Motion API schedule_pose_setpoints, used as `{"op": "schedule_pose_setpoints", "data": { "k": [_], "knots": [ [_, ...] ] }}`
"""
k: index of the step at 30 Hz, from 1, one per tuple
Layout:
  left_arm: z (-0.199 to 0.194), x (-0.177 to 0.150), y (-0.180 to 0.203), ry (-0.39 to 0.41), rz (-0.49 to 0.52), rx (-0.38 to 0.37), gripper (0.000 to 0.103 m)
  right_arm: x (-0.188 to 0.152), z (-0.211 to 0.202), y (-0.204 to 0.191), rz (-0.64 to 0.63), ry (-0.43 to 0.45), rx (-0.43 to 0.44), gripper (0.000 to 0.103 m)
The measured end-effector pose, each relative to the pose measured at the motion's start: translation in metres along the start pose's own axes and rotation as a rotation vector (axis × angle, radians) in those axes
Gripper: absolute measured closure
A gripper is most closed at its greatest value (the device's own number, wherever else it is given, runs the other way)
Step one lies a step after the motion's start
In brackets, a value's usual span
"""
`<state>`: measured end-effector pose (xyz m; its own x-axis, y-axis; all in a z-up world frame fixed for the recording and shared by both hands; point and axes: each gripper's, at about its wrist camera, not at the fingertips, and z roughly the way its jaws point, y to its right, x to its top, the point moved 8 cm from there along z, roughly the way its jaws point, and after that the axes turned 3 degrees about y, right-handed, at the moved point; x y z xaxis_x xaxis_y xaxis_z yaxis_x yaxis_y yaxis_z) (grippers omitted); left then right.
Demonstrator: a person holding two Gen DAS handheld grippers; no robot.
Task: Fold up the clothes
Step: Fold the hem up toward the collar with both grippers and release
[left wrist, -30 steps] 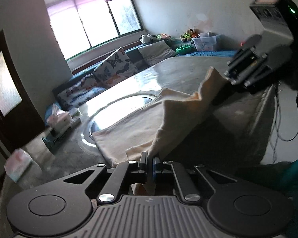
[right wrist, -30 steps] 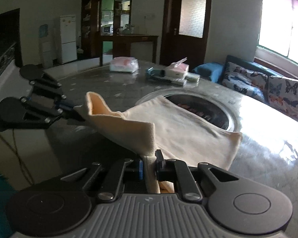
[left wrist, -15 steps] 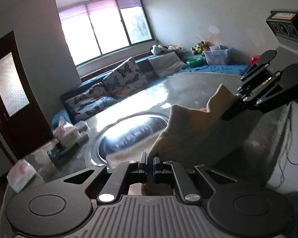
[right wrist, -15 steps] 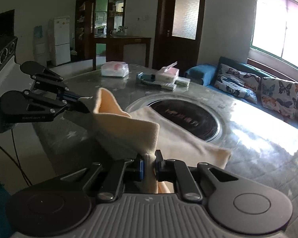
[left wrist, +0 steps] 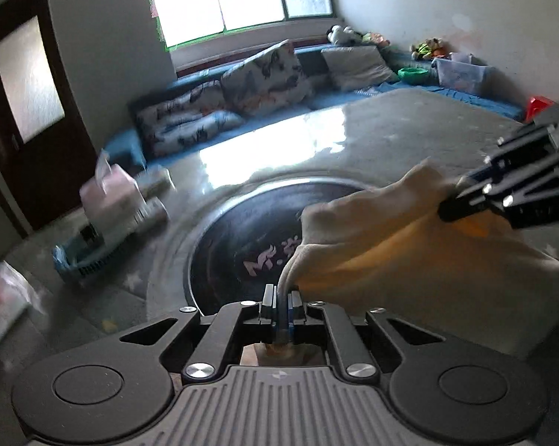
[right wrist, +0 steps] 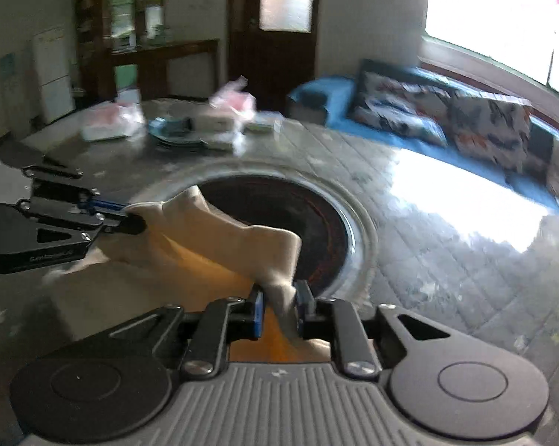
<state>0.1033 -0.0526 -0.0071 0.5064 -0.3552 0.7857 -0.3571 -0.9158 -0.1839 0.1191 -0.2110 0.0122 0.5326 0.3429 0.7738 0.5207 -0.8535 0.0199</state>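
Carried forward over dark round tabletop inset (left wrist: 242,238): cream fabric garment (left wrist: 409,260), corners pinched by left hand-held gripper (left wrist: 281,310) and right hand-held gripper (right wrist: 279,308), doubling it over.

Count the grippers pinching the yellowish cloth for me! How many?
2. The left gripper pinches the cloth at one corner, and the right gripper pinches another corner, both lifted above the table.
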Motion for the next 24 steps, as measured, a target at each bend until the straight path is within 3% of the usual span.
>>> {"op": "schedule_pose_setpoints", "data": {
  "k": [5,10,12,16,20,24],
  "knots": [
    [0.012,-0.005,-0.015,-0.017,-0.042,0.057,0.078,-0.013,0.010,0.022,0.106,0.014,-0.058,0.076],
    [0.001,-0.005,-0.034,-0.002,-0.112,0.136,0.078,-0.014,-0.009,0.027,0.139,0.057,-0.072,0.074],
    [-0.012,-0.004,-0.034,0.020,-0.132,0.132,0.078,-0.014,-0.017,0.020,0.138,0.070,-0.046,0.074],
    [-0.040,-0.013,-0.013,0.047,-0.114,0.055,0.077,-0.021,-0.026,-0.010,0.098,0.068,0.018,0.074],
    [-0.050,-0.034,-0.001,0.009,-0.097,0.043,0.077,-0.028,-0.027,-0.047,0.023,0.060,0.081,0.074],
    [-0.048,-0.053,-0.005,-0.040,-0.146,0.047,0.076,-0.037,-0.024,-0.065,-0.030,0.042,0.111,0.072]
  ]
}}
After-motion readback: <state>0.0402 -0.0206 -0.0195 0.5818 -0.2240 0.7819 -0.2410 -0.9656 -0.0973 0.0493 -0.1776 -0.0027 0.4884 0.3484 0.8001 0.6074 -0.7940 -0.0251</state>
